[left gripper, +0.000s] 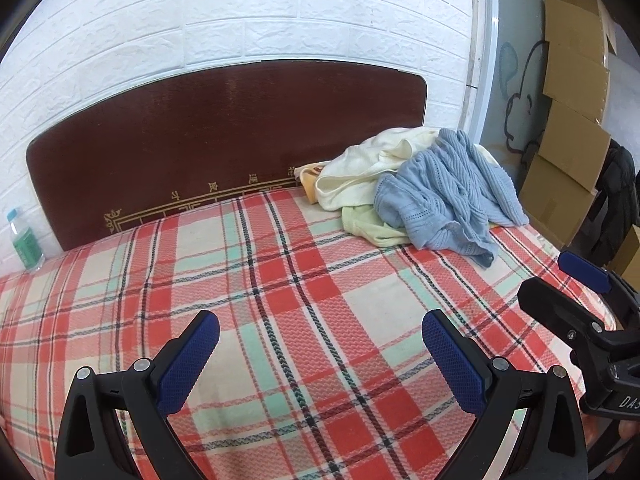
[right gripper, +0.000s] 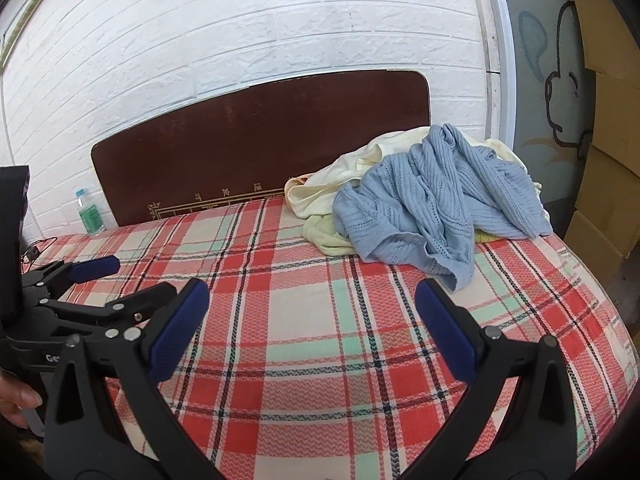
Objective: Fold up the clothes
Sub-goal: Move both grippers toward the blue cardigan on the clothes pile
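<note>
A heap of clothes lies at the far right of the bed: a blue knitted garment on top, a cream one behind it, and a pale green one underneath. My left gripper hovers open over the plaid bedspread, well short of the heap, nothing between its blue pads. My right gripper is also open and empty, nearer the blue garment's hem. Each gripper shows at the edge of the other's view.
A dark wooden headboard stands against the white brick wall. A plastic water bottle sits at the bed's far left corner. Cardboard boxes are stacked beyond the right edge. A hand shows at the lower left.
</note>
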Motion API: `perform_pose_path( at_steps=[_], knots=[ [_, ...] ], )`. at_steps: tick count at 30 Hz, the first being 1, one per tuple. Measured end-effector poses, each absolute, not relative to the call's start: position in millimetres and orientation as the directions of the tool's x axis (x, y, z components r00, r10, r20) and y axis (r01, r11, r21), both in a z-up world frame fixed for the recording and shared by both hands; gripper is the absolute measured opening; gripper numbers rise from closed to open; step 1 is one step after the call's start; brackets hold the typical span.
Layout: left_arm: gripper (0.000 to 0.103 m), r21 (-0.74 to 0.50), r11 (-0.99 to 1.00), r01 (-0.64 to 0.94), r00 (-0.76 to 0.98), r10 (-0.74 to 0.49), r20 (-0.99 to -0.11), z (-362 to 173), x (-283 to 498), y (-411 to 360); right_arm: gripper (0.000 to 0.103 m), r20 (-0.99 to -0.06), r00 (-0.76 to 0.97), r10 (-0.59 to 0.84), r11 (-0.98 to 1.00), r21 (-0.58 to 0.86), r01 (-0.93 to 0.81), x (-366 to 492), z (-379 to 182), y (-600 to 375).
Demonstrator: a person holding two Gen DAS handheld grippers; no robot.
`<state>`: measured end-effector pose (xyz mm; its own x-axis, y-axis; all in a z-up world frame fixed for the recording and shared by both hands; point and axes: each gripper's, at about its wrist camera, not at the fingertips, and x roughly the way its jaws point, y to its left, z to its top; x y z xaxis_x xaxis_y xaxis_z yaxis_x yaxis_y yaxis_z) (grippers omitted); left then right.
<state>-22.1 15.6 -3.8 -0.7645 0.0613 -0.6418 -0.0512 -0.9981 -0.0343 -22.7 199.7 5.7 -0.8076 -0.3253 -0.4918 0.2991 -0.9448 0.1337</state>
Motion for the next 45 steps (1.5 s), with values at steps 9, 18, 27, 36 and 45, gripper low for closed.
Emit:
perform_pose_path(
  at_steps=[9,18,27,36,45],
  knots=[
    [0.103,-0.041,-0.997,-0.063,-0.767,0.075,-0.638,-5.9,-42.0,26.3,0.103,-0.516,-0.801,-0.303,-0.952,0.120,0.283,-48.4,-0.1,216.5],
    [0.103,-0.028,-0.998,-0.059,-0.772,0.063,-0.632,-6.0,-56.2,32.9,0.103,-0.511,-0.810,-0.287,-0.956,0.094,0.279,-59.8,-3.7,220.2],
    [0.103,-0.004,-0.999,-0.052,-0.769,0.043,-0.638,-11.4,-70.2,37.3,0.103,-0.538,-0.801,-0.261,-0.961,0.067,0.269,-85.3,-16.0,227.6],
    [0.103,0.013,-0.999,-0.048,-0.769,0.029,-0.638,-13.5,-84.2,41.7,0.103,-0.544,-0.802,-0.248,-0.965,0.062,0.256,-102.6,-22.5,235.6],
    [0.103,0.033,-0.998,-0.047,-0.756,0.013,-0.654,-20.6,-95.8,45.5,0.103,-0.572,-0.794,-0.204,-0.968,0.000,0.249,-129.8,-36.5,236.4]
  ],
)
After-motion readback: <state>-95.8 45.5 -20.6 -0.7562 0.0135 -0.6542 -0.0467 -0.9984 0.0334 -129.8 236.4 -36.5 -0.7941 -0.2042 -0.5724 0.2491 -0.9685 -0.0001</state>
